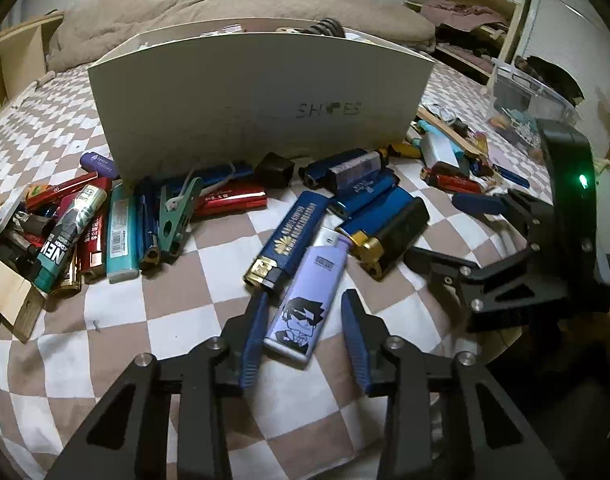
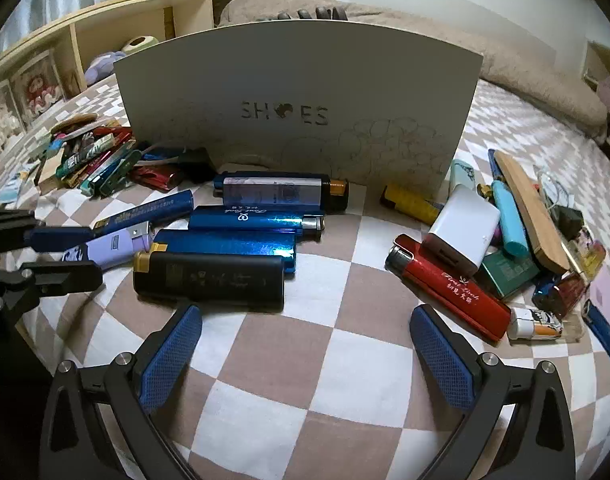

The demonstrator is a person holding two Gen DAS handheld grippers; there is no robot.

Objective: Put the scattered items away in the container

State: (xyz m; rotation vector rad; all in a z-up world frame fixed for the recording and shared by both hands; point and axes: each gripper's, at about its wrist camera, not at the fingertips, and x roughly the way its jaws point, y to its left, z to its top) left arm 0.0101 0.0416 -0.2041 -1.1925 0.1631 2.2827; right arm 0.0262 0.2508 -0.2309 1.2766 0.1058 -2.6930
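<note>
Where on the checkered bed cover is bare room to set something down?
Bare checks lie before the right gripper, between the black rectangular lighter and the red lighter. It is crowded along the white cardboard shoe box and in the piles at either end.

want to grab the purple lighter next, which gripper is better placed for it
Left. The left gripper is open with the purple lighter already between its fingers; the right gripper is open over bare checkered bedspread.
</note>
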